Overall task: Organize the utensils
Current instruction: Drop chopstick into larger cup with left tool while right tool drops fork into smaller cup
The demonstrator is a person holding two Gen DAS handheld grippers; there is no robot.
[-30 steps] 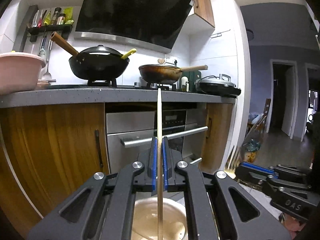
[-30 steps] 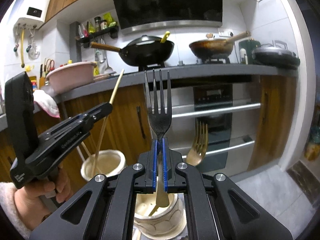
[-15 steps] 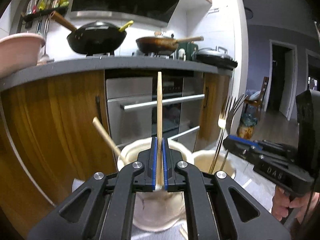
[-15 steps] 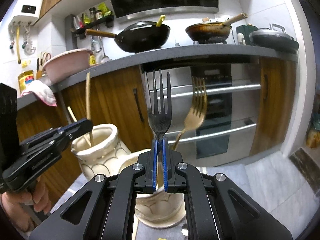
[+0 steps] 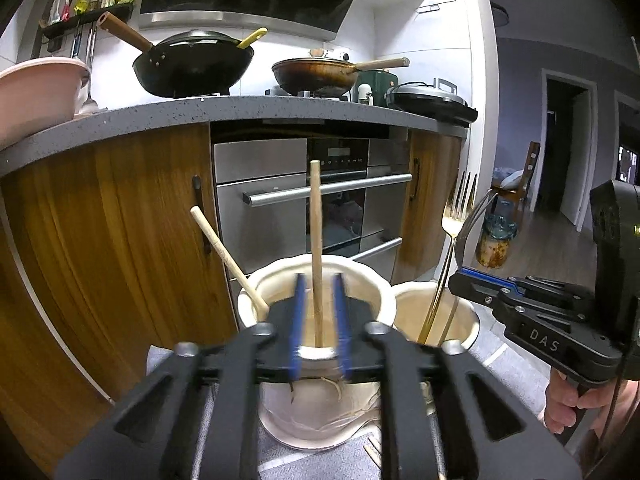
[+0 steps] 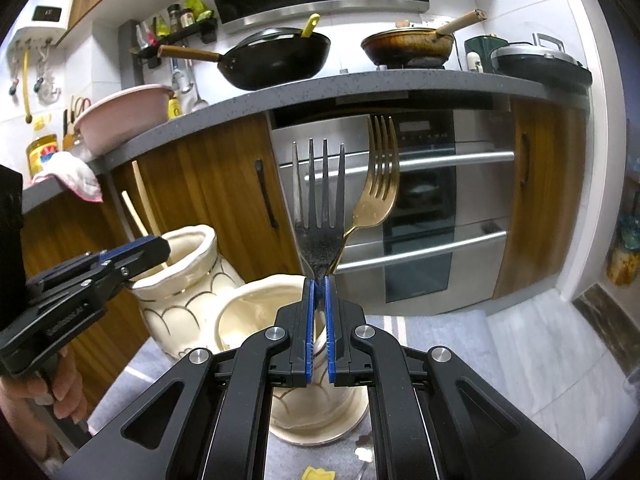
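In the left wrist view my left gripper (image 5: 319, 320) is open over a cream ceramic jar (image 5: 320, 400). A wooden chopstick (image 5: 316, 240) stands in the jar between the jaws, untouched. A second chopstick (image 5: 224, 252) leans in the same jar. In the right wrist view my right gripper (image 6: 319, 308) is shut on a dark fork (image 6: 320, 216), tines up, handle down inside a second cream jar (image 6: 256, 320). A gold fork (image 6: 376, 196) stands in that jar. The left gripper also shows in the right wrist view (image 6: 136, 256), at the chopstick jar (image 6: 184, 280).
The jars stand on a grey mat (image 6: 440, 340). Behind them are wooden cabinets (image 5: 120, 220), an oven (image 5: 320, 200) and a counter (image 5: 240, 108) with a black wok (image 5: 192, 64), a pan (image 5: 316, 74) and a pink bowl (image 5: 36, 92). A doorway (image 5: 568, 148) opens at the right.
My left gripper lowered the chopstick into the jar and opened, letting it go. My right gripper lowered the dark fork further into the second jar, still gripping it.
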